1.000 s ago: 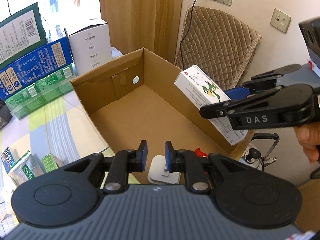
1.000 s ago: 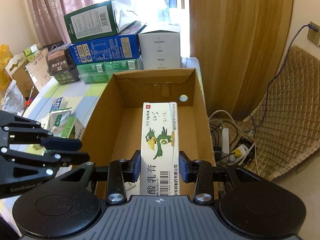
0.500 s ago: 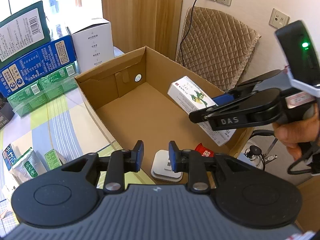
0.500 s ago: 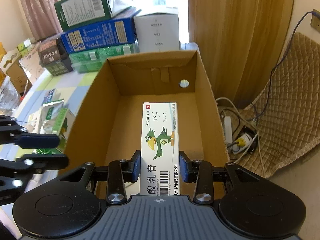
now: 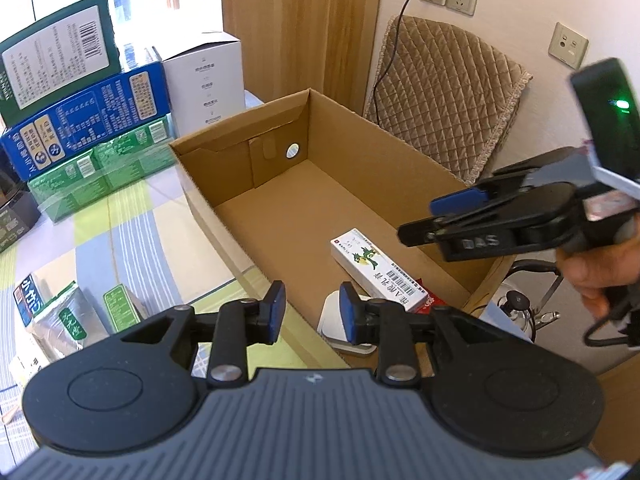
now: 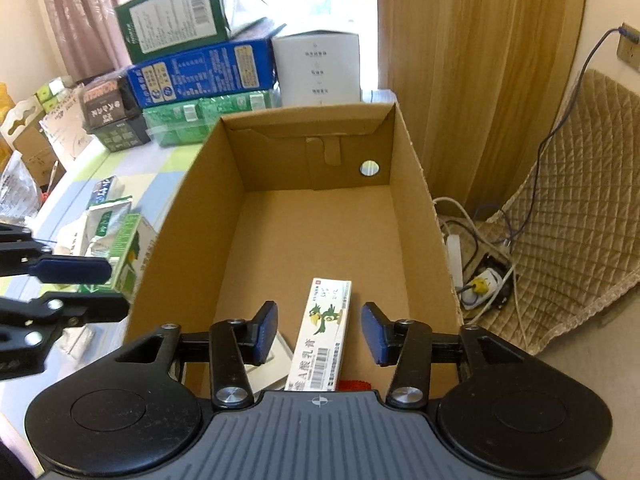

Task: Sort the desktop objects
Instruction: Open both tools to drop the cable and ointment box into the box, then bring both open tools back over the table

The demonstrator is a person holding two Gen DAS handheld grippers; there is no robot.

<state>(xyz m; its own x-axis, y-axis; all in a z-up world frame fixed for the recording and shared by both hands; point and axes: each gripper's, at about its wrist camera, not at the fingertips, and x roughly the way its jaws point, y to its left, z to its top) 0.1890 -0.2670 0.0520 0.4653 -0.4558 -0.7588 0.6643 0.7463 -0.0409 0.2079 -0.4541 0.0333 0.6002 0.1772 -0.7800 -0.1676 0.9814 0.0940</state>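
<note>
Two pairs of tongs are showing, and neither is gripping anything. Your right gripper [image 6: 319, 332] is spreading its jaws; the ointment carton [image 6: 323, 336] is lying below and between them, on the floor of the cardboard box [image 6: 416, 200] at its near end, with neither pad pressing on it. Your left gripper [image 5: 312, 308] is standing a little apart and empty, hanging over the box's near rim.

To finish this release well, you are probably wanting the jaws clear of the carton's long sides before lifting, so a pad is not dragging it up, and lifting straight out so the box wall is not being clipped.

The left wrist view is giving you what the right is missing: the right gripper [image 5: 460, 216] seen from the side, hanging above the carton [image 5: 380, 268] and apart from it, plus a white flat item [image 5: 336, 320] and something red [image 5: 430, 300] beside the carton. The right wrist view is showing the green packets [image 6: 120, 248] waiting on the striped tablecloth [image 6: 160, 172] outside the box.
</note>
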